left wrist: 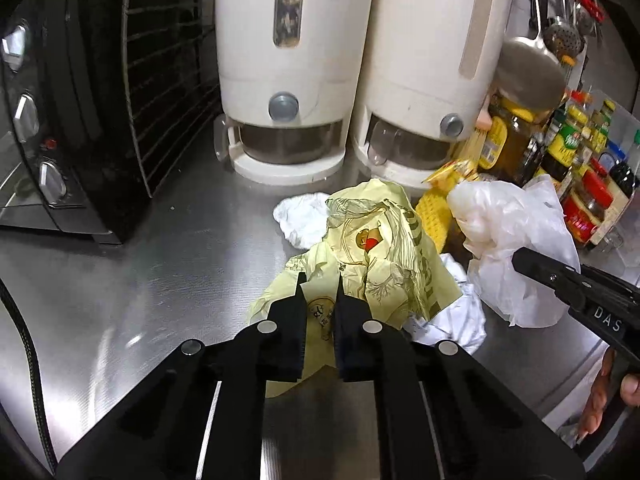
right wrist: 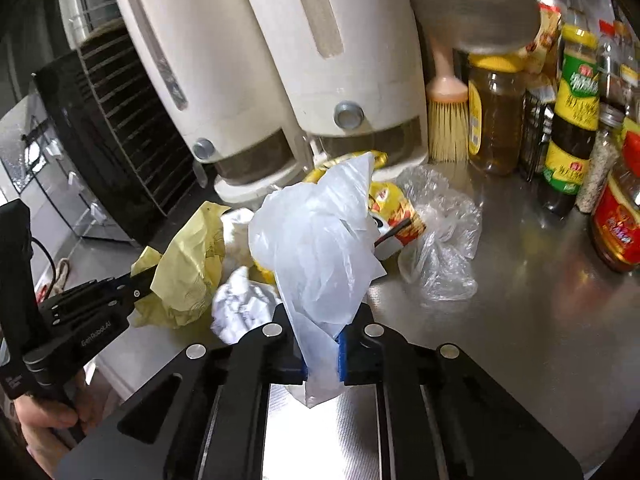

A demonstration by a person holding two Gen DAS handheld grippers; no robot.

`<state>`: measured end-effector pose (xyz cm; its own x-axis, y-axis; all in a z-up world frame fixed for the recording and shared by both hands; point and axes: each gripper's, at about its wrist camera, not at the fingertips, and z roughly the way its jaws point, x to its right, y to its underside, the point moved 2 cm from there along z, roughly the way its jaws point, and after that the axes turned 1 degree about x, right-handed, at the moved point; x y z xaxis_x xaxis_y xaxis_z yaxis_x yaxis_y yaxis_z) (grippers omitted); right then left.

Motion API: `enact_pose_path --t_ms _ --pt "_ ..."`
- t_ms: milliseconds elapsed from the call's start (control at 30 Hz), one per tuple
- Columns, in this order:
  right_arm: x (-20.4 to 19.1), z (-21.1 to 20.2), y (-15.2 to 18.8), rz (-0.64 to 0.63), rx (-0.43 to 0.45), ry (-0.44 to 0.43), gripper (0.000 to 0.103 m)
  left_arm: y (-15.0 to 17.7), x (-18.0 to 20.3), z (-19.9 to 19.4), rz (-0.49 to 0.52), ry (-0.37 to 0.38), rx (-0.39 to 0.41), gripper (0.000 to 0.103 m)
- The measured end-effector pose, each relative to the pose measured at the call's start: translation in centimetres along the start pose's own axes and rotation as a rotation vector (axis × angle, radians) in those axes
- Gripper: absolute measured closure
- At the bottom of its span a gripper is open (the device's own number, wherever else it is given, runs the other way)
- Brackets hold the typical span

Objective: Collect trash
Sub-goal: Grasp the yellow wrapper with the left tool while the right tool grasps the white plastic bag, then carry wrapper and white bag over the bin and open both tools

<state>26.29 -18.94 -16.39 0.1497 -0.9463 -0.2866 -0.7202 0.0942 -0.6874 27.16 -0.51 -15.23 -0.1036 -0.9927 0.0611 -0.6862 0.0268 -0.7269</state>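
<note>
- Left wrist view: left gripper [left wrist: 320, 280] nearest, jaws pressed in on the pale yellow printed wrapper [left wrist: 376, 240], a fold of it pinched between the black fingers.
- Wrapper lies crumpled on the steel counter [left wrist: 180, 248], sitting partly over a white crumpled tissue [left wrist: 452, 320]; another white wad [left wrist: 300, 220] just behind it.
- Right of that, right gripper [left wrist: 520, 258] comes in from the right edge, tip buried in the white plastic bag [left wrist: 516, 224] (jaws hard to read from this side).
- Right wrist view: right gripper [right wrist: 320, 344] clamped on the same white plastic bag [right wrist: 316, 248], film squeezed between the blue-padded fingers, bag standing up off the counter [right wrist: 540, 320].
- Left gripper [right wrist: 142, 276] seen at left, biting the edge of the yellow wrapper [right wrist: 188, 264]; a hand [right wrist: 44, 420] grips its handle below.
- Behind the bag: yellow snack packet [right wrist: 396, 216] and a clear crinkled plastic bag [right wrist: 444, 248], touching each other.
- Further back: two white dispensers [right wrist: 248, 80] side by side, a brush [right wrist: 448, 120] just right of them, then oil and sauce bottles [right wrist: 576, 112] along the right.
- Far left: black oven [left wrist: 72, 120] with a wire rack against its side.
</note>
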Motion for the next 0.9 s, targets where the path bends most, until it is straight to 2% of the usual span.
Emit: enact_pose_path --t_ms 200,400,667,900 --pt "-0.9 -5.2 -0.4 -0.017 0.070 -0.008 0.092 0.1 0.5 -4.7 0.000 -0.003 0.055 0.094" --pt "-1.4 -11.5 1.3 -0.040 0.125 -0.026 0.092 2.3 2.2 -11.7 0.007 0.027 0.124 0.094" --pt "-1.1 -18.5 7.4 -0.062 0.142 -0.039 0.092 8.1 6.2 -17.5 0.066 0.066 0.154 0.094" --pt "0.6 -19.6 14.2 -0.040 0.085 -0.023 0.092 15.3 8.8 -18.1 0.085 0.119 0.111 0.094"
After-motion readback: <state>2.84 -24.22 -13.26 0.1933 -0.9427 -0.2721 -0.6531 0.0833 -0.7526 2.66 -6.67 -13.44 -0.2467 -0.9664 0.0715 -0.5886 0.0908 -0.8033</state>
